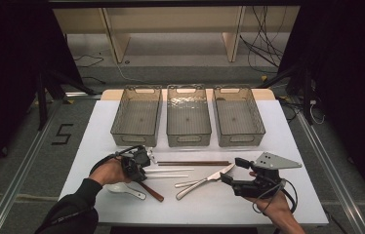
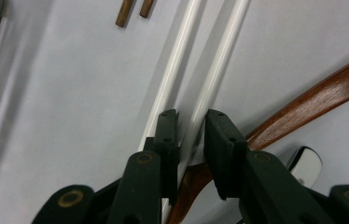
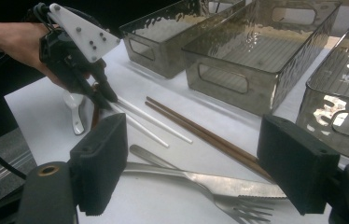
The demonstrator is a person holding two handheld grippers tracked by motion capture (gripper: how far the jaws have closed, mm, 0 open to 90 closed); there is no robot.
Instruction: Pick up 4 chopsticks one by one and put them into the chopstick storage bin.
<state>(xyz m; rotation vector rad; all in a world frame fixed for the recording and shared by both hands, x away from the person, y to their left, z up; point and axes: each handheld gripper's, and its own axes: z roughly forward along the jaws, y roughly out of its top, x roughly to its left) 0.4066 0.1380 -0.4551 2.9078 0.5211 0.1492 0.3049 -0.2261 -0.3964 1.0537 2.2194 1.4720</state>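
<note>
The left gripper view shows the left claw (image 2: 191, 140) narrowed around one of the two white chopsticks (image 2: 212, 84), its jaws straddling the stick's near end above a curved wooden handle (image 2: 312, 100). In the high view these chopsticks (image 1: 168, 173) lie on the tabletop (image 1: 297, 146), long axis left-right, tips pointing toward the right claw (image 1: 231, 169). The right gripper view shows that claw wide open above a knife (image 3: 219, 184) and a fork (image 3: 238, 207).
</note>
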